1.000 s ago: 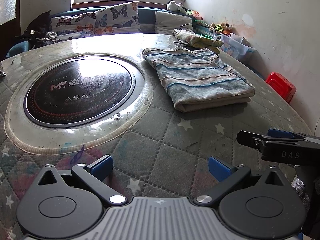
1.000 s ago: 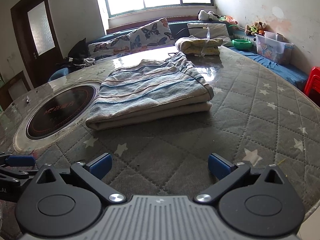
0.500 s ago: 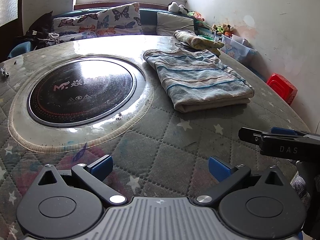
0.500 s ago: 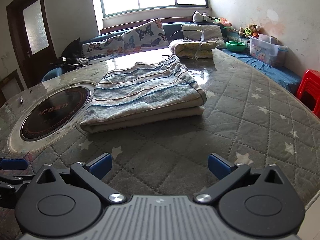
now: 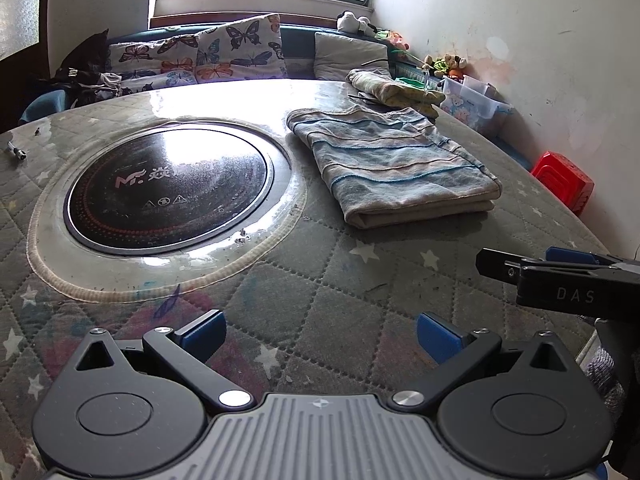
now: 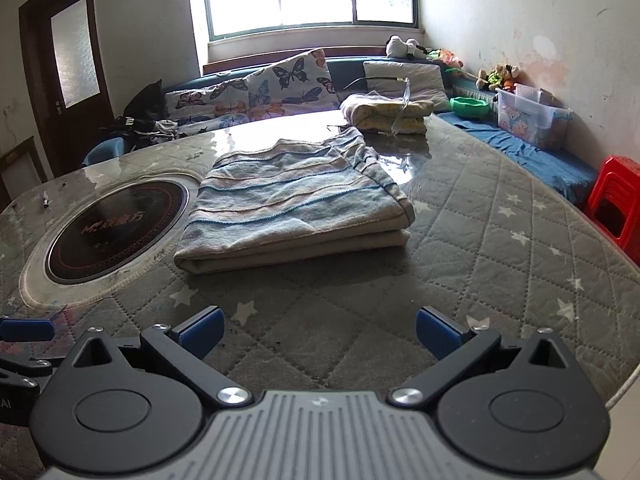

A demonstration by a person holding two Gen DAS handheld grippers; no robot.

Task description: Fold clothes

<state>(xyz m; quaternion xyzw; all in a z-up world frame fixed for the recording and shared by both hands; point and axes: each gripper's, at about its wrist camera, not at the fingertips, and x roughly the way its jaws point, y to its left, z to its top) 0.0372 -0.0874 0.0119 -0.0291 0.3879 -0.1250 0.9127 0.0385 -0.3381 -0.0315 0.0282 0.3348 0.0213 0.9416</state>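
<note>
A folded blue and beige striped garment (image 5: 394,164) lies on the quilted round table, right of the black cooktop; it also shows in the right wrist view (image 6: 292,204). A second folded yellowish garment (image 5: 394,90) lies behind it near the far edge, also in the right wrist view (image 6: 386,114). My left gripper (image 5: 320,336) is open and empty, low over the table's near edge. My right gripper (image 6: 318,334) is open and empty, short of the striped garment. The right gripper shows from the side in the left wrist view (image 5: 560,276).
A round black induction cooktop (image 5: 170,184) is set in the table (image 5: 280,280). A bench with butterfly cushions (image 6: 276,84) runs under the window. A red plastic stool (image 6: 616,204) and a clear storage box (image 6: 532,118) stand at the right wall.
Both grippers have drawn back and risen a little from the striped garment, which looks smaller now. Both stay open and empty. The garments have not moved.
</note>
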